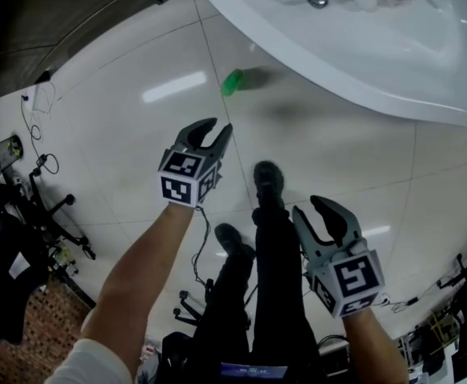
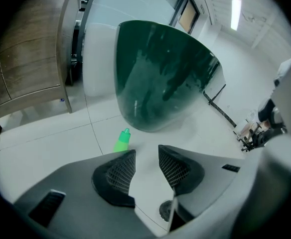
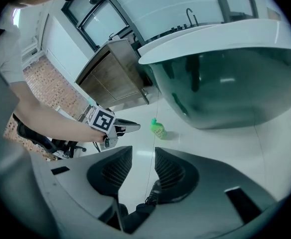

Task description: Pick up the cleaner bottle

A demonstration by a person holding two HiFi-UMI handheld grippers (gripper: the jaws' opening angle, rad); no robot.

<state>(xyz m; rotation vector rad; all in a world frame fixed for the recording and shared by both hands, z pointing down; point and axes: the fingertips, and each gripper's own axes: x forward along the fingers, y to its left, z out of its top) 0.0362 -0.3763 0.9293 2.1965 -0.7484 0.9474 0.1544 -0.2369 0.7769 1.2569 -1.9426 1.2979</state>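
White tiled floor [image 1: 129, 134]: green cleaner bottle [image 1: 232, 82] upright by bathtub [image 1: 361, 62] base, apart ahead of left gripper [image 1: 218, 126] and right gripper [image 1: 308, 207], jaws parted, empty.

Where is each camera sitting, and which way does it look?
Head view: on the person's head, looking down at the green bottle, both forearms, legs, left tongs and right tongs.
Left gripper view: on the left tongs, looking past its parted jaws at the bottle and bathtub.
Right gripper view: on the right tongs, facing the bottle; the left forearm shows.
All three share the bottle.
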